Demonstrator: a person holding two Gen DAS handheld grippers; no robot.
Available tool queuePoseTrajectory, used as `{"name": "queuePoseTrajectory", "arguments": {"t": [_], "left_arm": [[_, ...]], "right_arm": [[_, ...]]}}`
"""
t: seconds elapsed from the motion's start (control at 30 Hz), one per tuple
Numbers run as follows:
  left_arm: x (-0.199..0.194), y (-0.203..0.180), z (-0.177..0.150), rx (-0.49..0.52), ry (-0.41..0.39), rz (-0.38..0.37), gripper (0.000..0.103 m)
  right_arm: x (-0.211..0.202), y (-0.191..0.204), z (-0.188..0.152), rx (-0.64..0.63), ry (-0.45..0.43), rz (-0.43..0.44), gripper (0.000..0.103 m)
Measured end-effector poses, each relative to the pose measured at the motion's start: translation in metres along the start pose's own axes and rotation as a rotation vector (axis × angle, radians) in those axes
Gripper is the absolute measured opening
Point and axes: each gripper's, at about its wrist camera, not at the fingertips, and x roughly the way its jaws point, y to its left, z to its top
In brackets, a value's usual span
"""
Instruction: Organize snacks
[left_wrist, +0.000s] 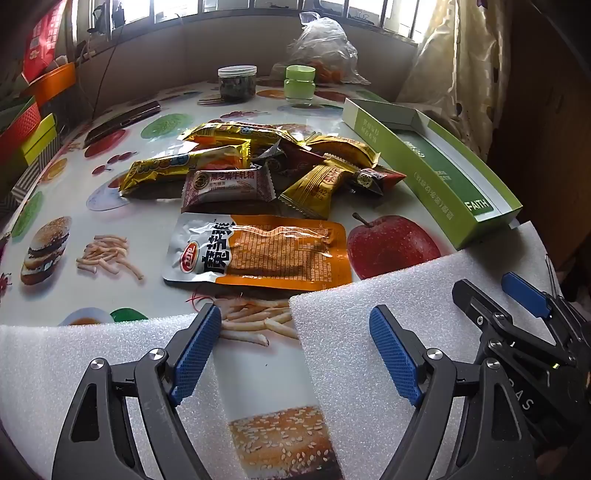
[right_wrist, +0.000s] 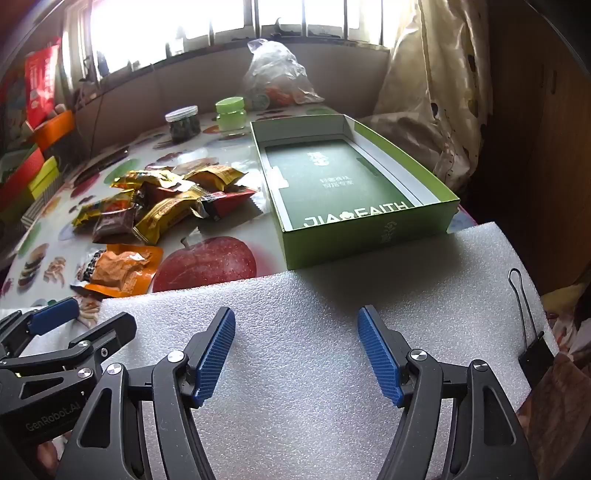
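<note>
A pile of gold, red and brown snack packets (left_wrist: 258, 166) lies mid-table, with a flat orange and silver pouch (left_wrist: 258, 251) in front of it. The pile (right_wrist: 162, 199) and pouch (right_wrist: 122, 269) also show left in the right wrist view. An open, empty green box (right_wrist: 354, 184) stands right of the pile, seen edge-on in the left wrist view (left_wrist: 436, 162). My left gripper (left_wrist: 295, 325) is open and empty, low over the table's near edge. My right gripper (right_wrist: 295, 325) is open and empty above white foam, right of the left one.
White foam sheets (right_wrist: 332, 369) cover the near edge. A dark-filled jar (left_wrist: 236, 83), a green-lidded jar (left_wrist: 299, 83) and a clear plastic bag (left_wrist: 325, 48) stand at the back. A dark flat case (left_wrist: 122, 122) lies left. Coloured boxes (left_wrist: 26, 122) stack at far left. A binder clip (right_wrist: 532, 343) sits at right.
</note>
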Motion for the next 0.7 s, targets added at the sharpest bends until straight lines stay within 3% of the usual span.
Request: {"name": "queuePoseTrajectory", "arguments": {"t": [0.7], "left_arm": [[-0.0001,0.0,-0.0001,-0.001,-0.004,-0.002,0.082]], "right_arm": [[0.0013,0.0012,0.0005,-0.002,0.0,-0.002,0.069]]}}
